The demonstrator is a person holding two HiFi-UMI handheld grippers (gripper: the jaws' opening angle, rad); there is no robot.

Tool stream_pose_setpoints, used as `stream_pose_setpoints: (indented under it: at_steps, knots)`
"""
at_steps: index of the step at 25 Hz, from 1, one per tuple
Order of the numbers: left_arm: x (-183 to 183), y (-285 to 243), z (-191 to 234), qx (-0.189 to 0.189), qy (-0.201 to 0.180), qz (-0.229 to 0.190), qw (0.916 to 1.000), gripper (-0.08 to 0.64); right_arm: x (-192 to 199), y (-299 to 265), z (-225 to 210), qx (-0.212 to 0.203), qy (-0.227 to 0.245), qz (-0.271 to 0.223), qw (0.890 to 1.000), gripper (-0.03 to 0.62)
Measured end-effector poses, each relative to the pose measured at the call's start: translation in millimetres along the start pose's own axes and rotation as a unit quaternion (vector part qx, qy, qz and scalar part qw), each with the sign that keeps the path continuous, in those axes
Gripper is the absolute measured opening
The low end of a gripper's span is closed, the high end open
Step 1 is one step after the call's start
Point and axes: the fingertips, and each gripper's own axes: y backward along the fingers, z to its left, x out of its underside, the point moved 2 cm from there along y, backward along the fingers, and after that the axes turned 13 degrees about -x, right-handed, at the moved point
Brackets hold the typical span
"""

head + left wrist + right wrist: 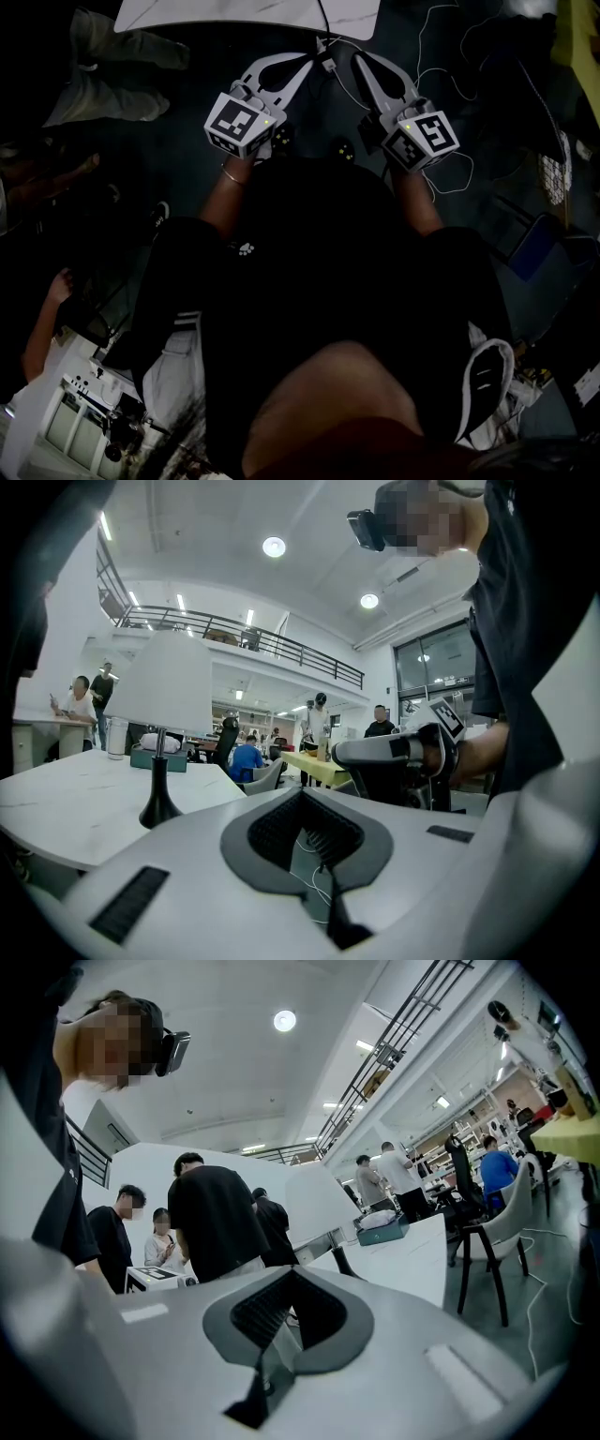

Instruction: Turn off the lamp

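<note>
we hold both forearms out in front of the body, the left gripper [298, 67] and right gripper [364, 70] about level and pointing at the table [75, 808] edge. both pairs of jaws are closed together on nothing. the lamp [161, 691] stands upright on the table, apart from both grippers.

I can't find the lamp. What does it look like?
Find the big white table in the left gripper view. The lamp stands on it. Unlike the teal box behind, it has a white shade on a thin black stem.
</note>
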Motion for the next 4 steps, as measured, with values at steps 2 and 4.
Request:
stream_pose_setpoints:
  at_steps: [2, 4]
  knots:
    - [-0.8, -0.9, -0.2, -0.001, 0.001, 0.001, 1.0, 0.006, -1.8, -0.1, 0.0, 0.002, -0.003, -0.002, 1.0, 0.0]
    - [0.0, -2.0, -0.4, 0.0, -0.001, 0.0, 1.0, 0.006, -3.2, 0.1, -0.6, 0.005, -0.007, -0.005, 1.0, 0.0]
